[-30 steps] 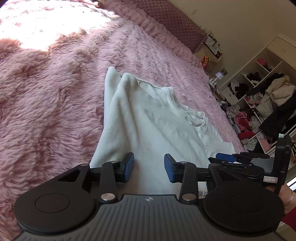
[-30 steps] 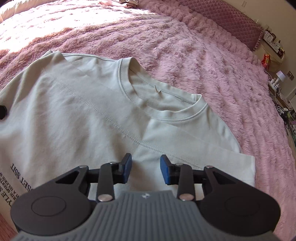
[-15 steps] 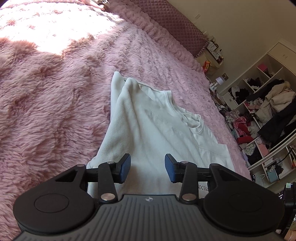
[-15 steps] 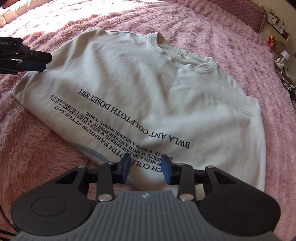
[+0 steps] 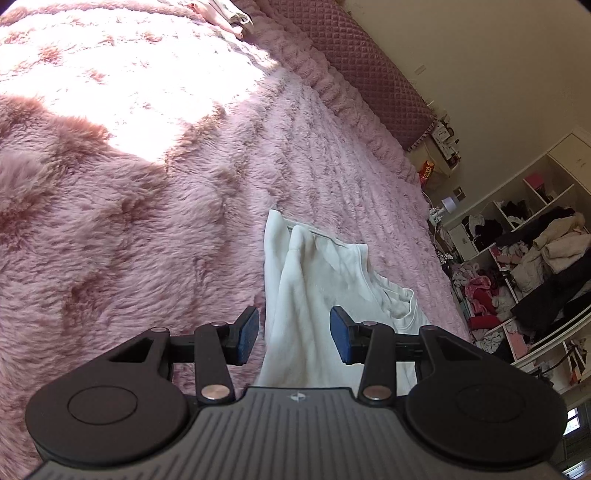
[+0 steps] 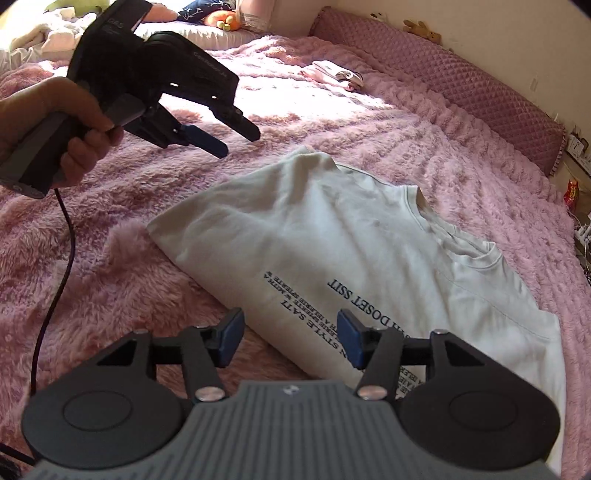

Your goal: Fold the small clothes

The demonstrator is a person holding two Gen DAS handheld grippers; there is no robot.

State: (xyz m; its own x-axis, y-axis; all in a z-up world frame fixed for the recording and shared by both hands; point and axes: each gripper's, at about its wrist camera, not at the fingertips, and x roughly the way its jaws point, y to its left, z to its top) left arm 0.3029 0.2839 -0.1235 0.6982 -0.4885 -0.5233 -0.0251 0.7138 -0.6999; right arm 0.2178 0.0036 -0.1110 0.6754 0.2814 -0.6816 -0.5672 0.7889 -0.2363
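Note:
A pale cream T-shirt (image 6: 369,258) with black printed text lies on the pink fluffy bedspread (image 6: 110,266), its left side folded in. It also shows in the left wrist view (image 5: 317,280), seen along its folded left edge. My left gripper (image 5: 293,334) is open and empty, raised above that edge. It also shows in the right wrist view (image 6: 236,136), held up in the air left of the shirt. My right gripper (image 6: 290,338) is open and empty above the shirt's lower left edge.
A quilted pink headboard cushion (image 6: 461,77) runs along the far side of the bed. A small pink garment (image 6: 332,72) lies near it. Pillows and toys (image 6: 207,14) lie at the far left. Open shelves full of clothes (image 5: 535,266) stand beside the bed.
Both grippers have pulled back and risen away from the shirt. The left one has swung out to the left, over the bedspread. The shirt stays flat where it was.

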